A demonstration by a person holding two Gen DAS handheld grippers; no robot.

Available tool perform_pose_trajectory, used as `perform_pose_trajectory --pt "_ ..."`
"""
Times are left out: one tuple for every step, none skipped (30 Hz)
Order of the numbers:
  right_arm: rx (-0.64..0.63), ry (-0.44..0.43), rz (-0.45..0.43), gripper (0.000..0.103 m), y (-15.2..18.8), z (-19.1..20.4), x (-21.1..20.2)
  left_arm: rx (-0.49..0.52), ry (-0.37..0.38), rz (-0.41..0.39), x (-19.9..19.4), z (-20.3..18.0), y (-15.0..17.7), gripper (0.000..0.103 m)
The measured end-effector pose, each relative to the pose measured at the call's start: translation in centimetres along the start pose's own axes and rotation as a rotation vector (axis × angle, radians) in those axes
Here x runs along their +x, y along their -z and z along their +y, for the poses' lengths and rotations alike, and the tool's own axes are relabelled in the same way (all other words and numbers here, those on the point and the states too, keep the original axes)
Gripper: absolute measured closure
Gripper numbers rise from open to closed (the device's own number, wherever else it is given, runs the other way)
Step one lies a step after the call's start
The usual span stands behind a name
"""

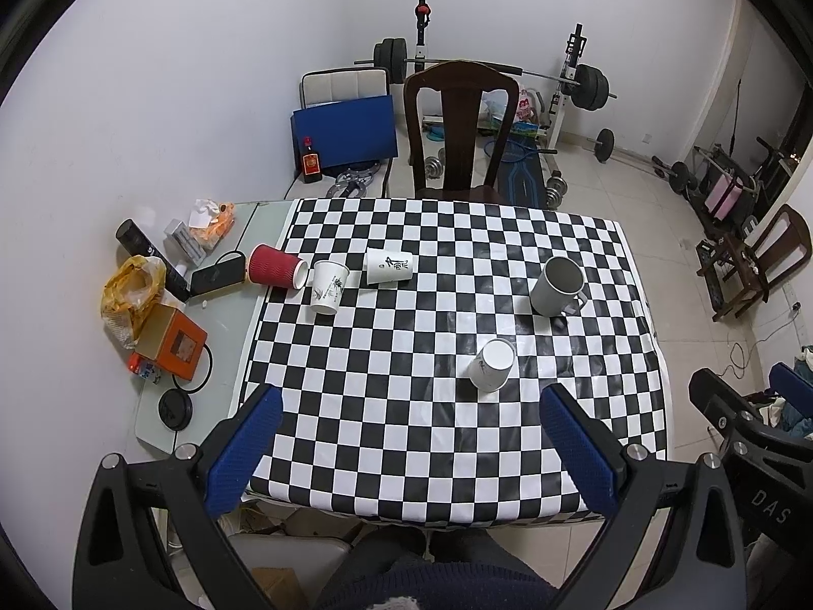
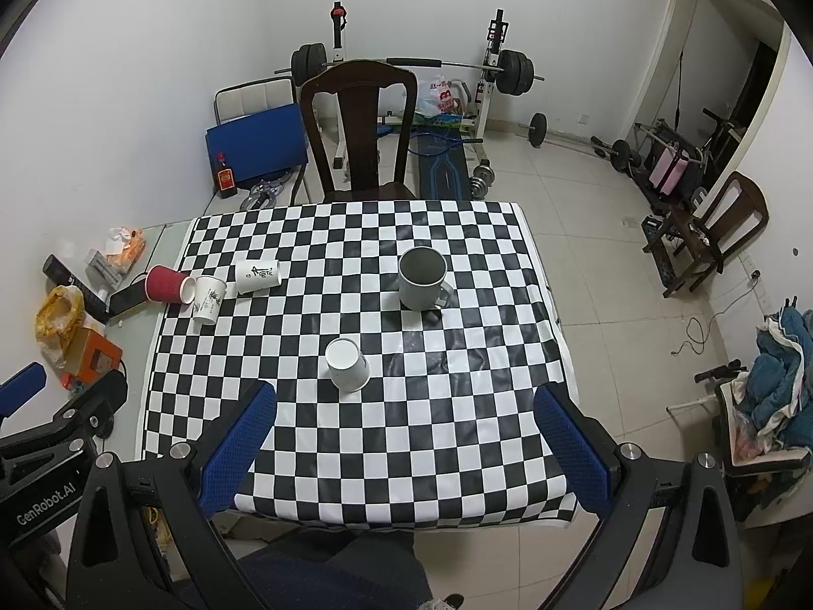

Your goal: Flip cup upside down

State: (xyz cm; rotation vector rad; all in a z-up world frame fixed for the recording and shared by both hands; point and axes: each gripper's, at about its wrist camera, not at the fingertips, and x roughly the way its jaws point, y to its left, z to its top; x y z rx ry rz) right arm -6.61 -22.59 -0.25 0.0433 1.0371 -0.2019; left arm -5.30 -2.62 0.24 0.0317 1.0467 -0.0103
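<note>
The paper cup (image 1: 492,364) stands with its closed white bottom up on the checkered tablecloth (image 1: 406,432), in the near part of the table, not far from the front edge and a little to the right of the middle in the left wrist view. Behind it, further to the right, a grey mug (image 1: 556,285) stands upright with its mouth open and its handle to the right. Near the left border of the cloth there are three more cups: a red ribbed cup (image 1: 277,266) lying on its side, a white printed cup (image 1: 327,286) standing just beside it, and another white cup (image 1: 388,266) lying on its side. The left gripper (image 1: 411,452) is wide open above the near edge of the table and holds nothing; the right gripper (image 2: 406,450) is also spread open and empty. Left of the cloth the bare grey table (image 1: 228,335) carries an orange box (image 1: 172,341), a yellow plastic bag (image 1: 131,288) and a dark tube (image 1: 150,258). Behind the table stands a dark wooden chair (image 1: 460,127), and at the white wall a barbell rack (image 1: 571,76) with weights on a pale tiled floor (image 1: 635,193).
</note>
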Motion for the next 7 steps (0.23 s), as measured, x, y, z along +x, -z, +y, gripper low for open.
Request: perform_pose_trajectory --pt "-0.001 0.000 0.000 0.001 0.05 0.04 -0.12 0.001 -0.001 0.001 -0.01 -0.01 0.00 0.000" --pt "-0.001 0.000 0.001 0.001 0.11 0.06 -0.20 0.001 0.000 -0.001 0.25 -0.21 -0.17 0.000" --pt "-0.002 -0.001 0.001 0.001 -0.02 0.02 -0.04 0.001 0.000 -0.002 0.24 -0.21 -0.17 0.000" --pt "-0.002 -0.002 0.002 0.001 0.00 0.03 -0.09 0.002 -0.002 -0.002 -0.07 0.01 -0.02 0.000" --pt "-0.001 -0.002 0.003 0.001 0.04 0.04 -0.19 0.002 -0.002 -0.004 0.19 -0.21 -0.19 0.000" --pt "0.000 -0.001 0.004 0.001 0.08 0.06 -0.30 0.003 -0.002 -0.006 -0.09 -0.01 -0.07 0.000" --pt "0.000 -0.002 0.002 0.001 -0.04 0.00 -0.13 0.001 0.002 -0.004 -0.03 0.02 -0.13 0.000"
